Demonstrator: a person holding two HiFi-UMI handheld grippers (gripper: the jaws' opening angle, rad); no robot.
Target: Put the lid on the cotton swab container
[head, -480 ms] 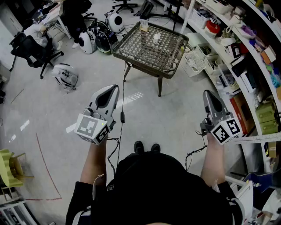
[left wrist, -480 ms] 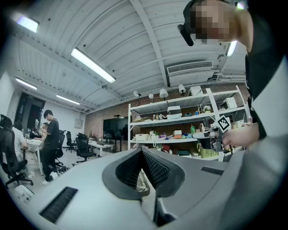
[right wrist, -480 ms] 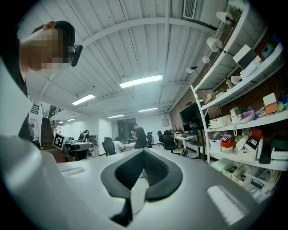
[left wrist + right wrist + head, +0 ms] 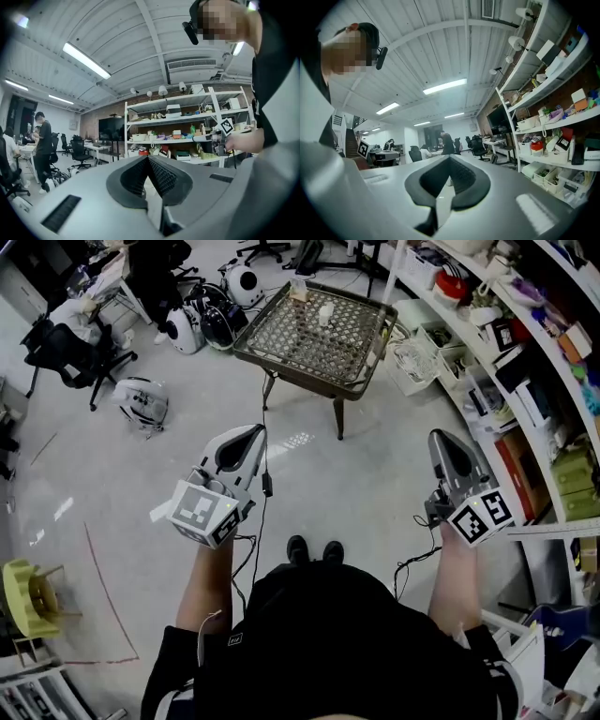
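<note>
We've got 2 empty grippers, left gripper (image 4: 253, 432) and right gripper (image 4: 441, 438), fingers (image 4: 164, 178) pressed together. A small white container (image 4: 325, 315) sits on the table (image 4: 281, 364), well ahead of the fingertips. We should step close before spreading them.

At centre left, the left gripper (image 4: 247, 435) is pale grey with black ribbed pads; its cube is white with black square markers. The right gripper (image 4: 442, 439), centre right, has the same colours. The worktop (image 4: 309, 334) at top centre has a dark olive frame and a pale lattice pattern. The floor (image 4: 141, 484) is glossy light grey, with a thin red line (image 4: 106, 594) lower left beside a yellow-green stool (image 4: 23, 594). The person's shirt (image 4: 328, 643) is black.
</note>
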